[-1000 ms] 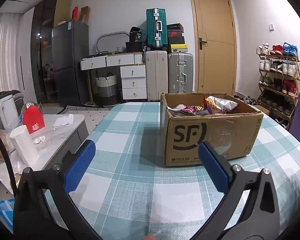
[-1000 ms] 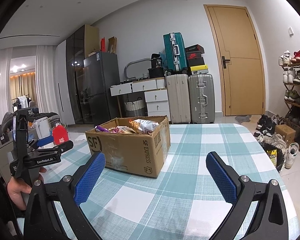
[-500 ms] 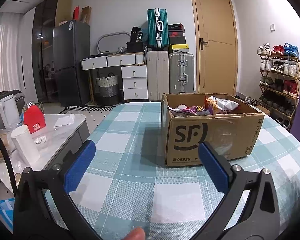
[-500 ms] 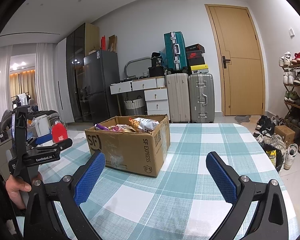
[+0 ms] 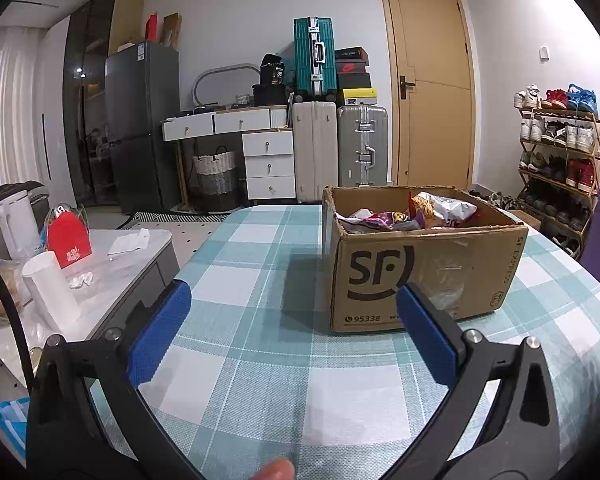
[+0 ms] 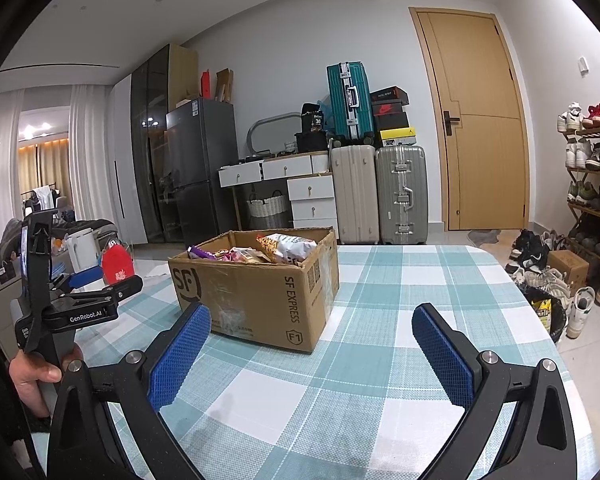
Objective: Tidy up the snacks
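A brown cardboard box point(image 5: 424, 276) marked SF stands on the teal checked tablecloth point(image 5: 260, 360), filled with several snack bags point(image 5: 412, 214). The same box point(image 6: 260, 296) shows in the right wrist view with its snack bags point(image 6: 268, 250) at the top. My left gripper point(image 5: 294, 320) hovers open in front of the box's left front corner, nothing between its blue pads. My right gripper point(image 6: 312, 340) is open and empty, just to the right of the box's near corner. The left gripper point(image 6: 88, 284) also appears at the left edge of the right wrist view, held by a hand point(image 6: 32, 376).
A low marble side table point(image 5: 100, 280) left of the dining table carries a white cup point(image 5: 52, 288), a red pack point(image 5: 68, 240) and a kettle point(image 5: 16, 220). Suitcases point(image 5: 340, 148), drawers and a fridge line the far wall. A shoe rack point(image 5: 560, 160) stands at the right.
Both grippers stayed open and almost still, the views shifting only slightly. A fingertip has come into the bottom edge of the left wrist view.
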A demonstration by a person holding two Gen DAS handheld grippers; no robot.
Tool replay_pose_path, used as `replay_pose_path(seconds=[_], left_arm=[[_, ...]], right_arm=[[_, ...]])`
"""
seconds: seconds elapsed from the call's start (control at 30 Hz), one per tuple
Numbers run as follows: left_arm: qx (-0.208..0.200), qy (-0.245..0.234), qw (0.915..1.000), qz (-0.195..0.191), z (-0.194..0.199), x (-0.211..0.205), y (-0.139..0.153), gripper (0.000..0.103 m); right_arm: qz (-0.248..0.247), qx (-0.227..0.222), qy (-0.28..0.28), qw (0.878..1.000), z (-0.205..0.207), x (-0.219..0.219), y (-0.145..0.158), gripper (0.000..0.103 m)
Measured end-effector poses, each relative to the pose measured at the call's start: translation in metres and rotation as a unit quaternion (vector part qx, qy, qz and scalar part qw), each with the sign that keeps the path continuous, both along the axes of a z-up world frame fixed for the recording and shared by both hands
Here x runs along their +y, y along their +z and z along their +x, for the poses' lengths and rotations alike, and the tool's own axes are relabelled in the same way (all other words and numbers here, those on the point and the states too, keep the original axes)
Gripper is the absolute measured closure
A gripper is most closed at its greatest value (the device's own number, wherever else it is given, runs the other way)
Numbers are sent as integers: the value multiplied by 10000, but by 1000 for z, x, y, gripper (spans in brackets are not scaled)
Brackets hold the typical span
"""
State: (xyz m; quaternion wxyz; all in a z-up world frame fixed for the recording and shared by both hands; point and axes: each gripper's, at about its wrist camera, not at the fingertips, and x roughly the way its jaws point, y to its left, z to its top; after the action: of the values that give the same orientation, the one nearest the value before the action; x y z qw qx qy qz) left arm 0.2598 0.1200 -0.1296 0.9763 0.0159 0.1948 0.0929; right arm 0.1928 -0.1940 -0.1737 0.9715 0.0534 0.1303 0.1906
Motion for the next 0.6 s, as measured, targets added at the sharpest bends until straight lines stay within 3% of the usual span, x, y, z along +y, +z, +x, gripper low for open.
replay_pose_path(seconds=[0.6], left_arm=[[47,26,10000,16,1,-1,0,0]], right_arm=[[-5,17,10,10000,0,-1,-1,0]])
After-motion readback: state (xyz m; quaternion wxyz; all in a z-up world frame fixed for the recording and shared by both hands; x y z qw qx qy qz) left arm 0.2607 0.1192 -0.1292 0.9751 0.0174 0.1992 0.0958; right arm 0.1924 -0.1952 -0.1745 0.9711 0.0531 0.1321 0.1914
